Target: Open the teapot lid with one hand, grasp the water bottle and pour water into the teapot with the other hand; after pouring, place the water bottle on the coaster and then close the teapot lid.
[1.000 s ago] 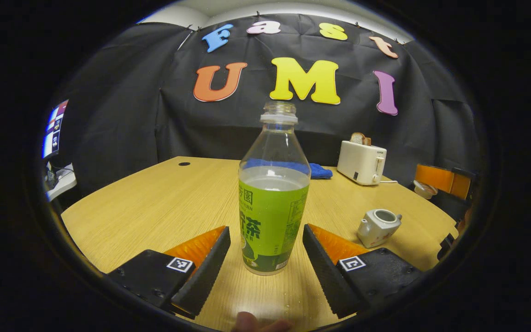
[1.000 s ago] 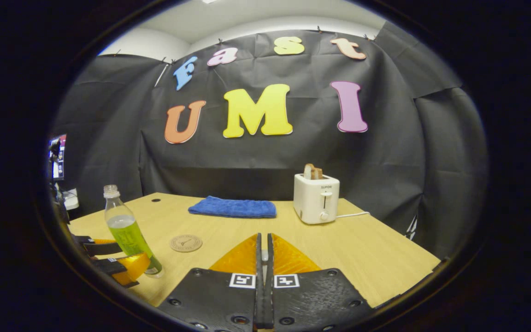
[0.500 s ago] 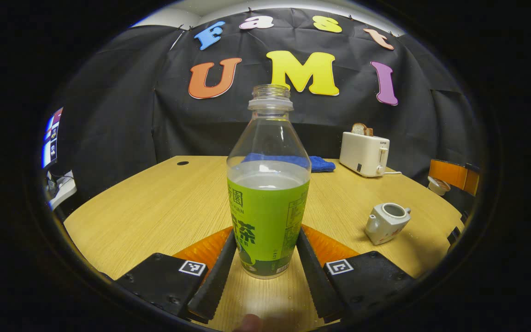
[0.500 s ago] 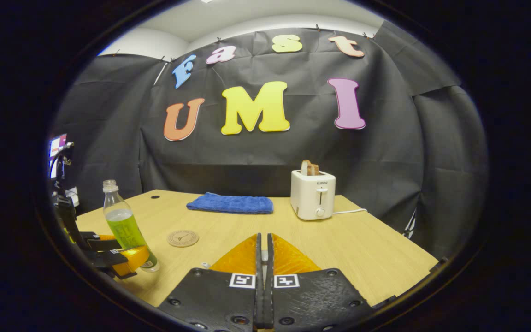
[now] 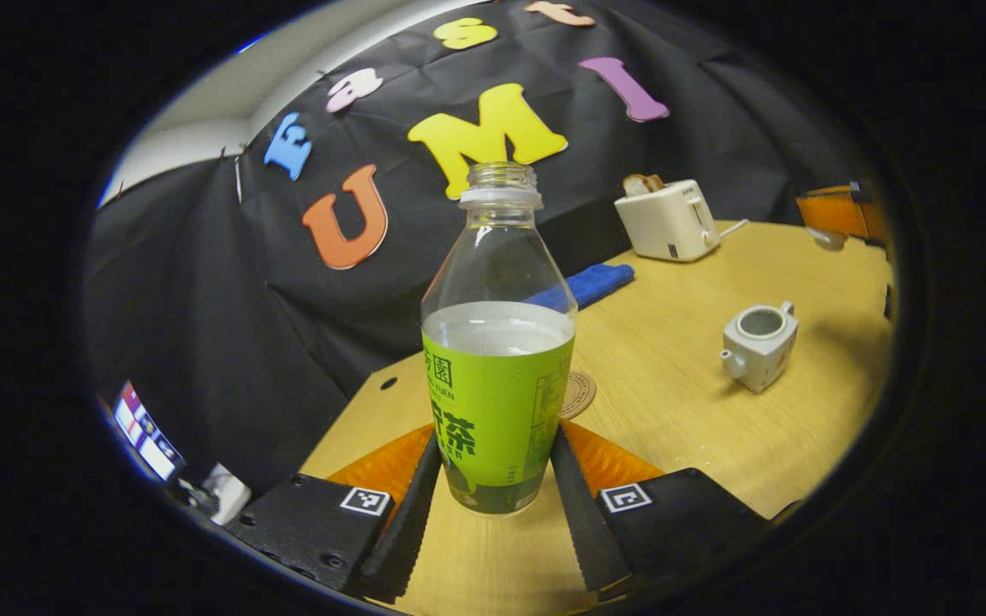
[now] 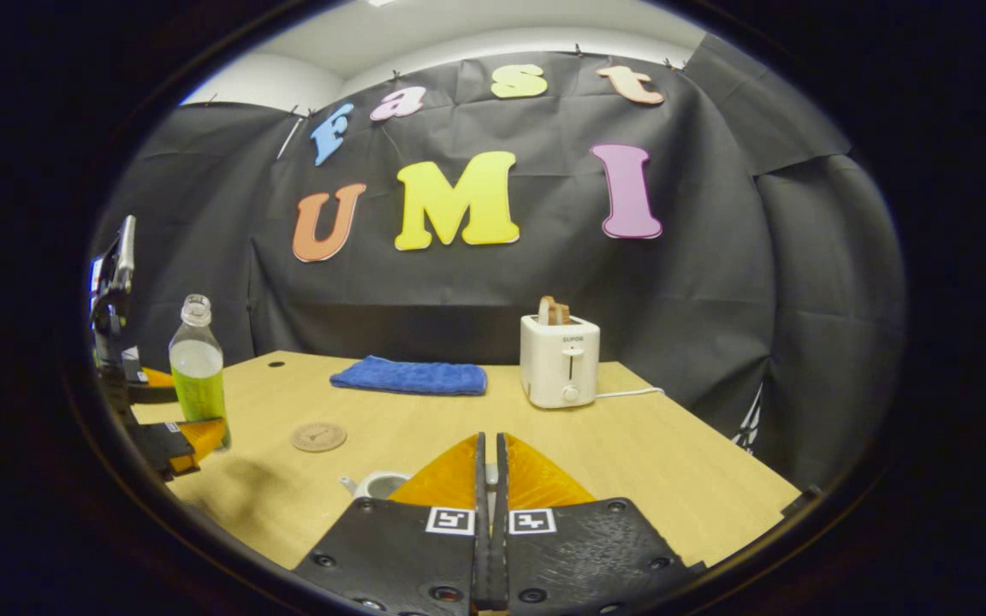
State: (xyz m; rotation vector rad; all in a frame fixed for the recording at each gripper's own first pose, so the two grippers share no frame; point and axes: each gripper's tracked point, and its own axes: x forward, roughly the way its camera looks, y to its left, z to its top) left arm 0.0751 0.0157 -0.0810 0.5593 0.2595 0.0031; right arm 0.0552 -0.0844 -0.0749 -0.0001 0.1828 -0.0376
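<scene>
The water bottle, uncapped and about half full, sits clamped low on its label between both fingers of the left gripper, and where half a second ago its base stood on the table, it now hangs lifted and tipped, so the carry toward the open teapot seems underway. The coaster lies just behind the bottle, largely hidden by it. The right gripper is pinched nearly closed on something pale that is too hidden to identify, probably the lid, and the teapot's body is mostly covered beneath it.
</scene>
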